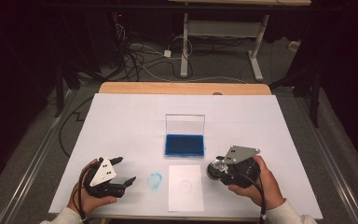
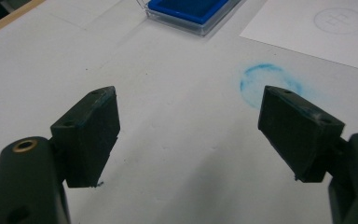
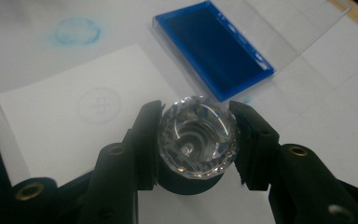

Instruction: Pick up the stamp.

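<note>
A stamp with a faceted clear knob on a black base is pinched between the black jaws of my right gripper, which is shut on it just right of a white paper sheet. The sheet bears a faint round imprint. Behind it lies a blue ink pad in a clear case with its lid standing up. In the high view the stamp and right gripper are at the front right. My left gripper rests at the front left, open, with nothing between its jaws.
A smudged blue ring marks the white table cover between the left gripper and the sheet. The wooden table edge runs along the back; beyond it, cables and a desk frame stand on the floor.
</note>
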